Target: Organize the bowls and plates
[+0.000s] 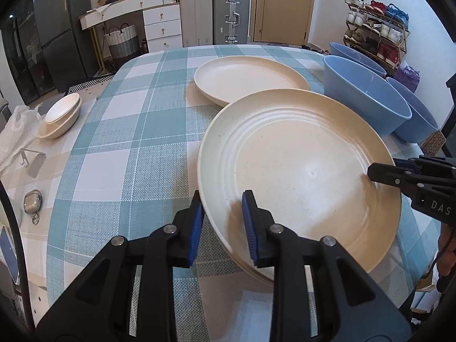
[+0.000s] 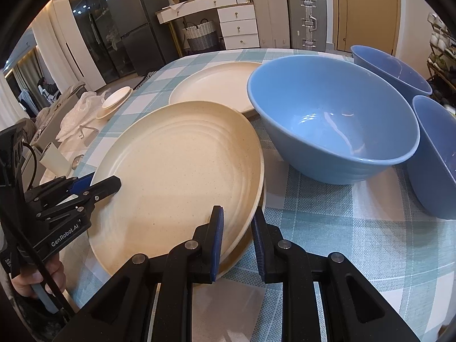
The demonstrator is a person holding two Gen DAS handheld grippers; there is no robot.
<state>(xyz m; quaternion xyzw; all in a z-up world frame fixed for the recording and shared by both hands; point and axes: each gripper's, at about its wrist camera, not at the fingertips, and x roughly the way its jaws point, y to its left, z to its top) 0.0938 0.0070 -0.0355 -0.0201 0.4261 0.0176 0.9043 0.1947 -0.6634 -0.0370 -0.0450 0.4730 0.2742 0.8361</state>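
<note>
Both grippers (image 1: 222,222) (image 2: 238,233) clamp opposite rims of the cream plate (image 1: 299,176).

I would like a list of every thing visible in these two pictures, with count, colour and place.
ridged plate: one on top, cream, near table edge; a second rim shows beneath it
smooth plate: one, cream, behind the ridged plate
blue bowls: three, right side of table
small dishes: stacked, cream, far left
tablecloth: one, teal and white check
suitcases: two, grey and beige, by the door
shoe rack: one, right wall
left gripper: black, blue fingers astride the plate's rim
right gripper: black, fingers on the opposite rim
</note>
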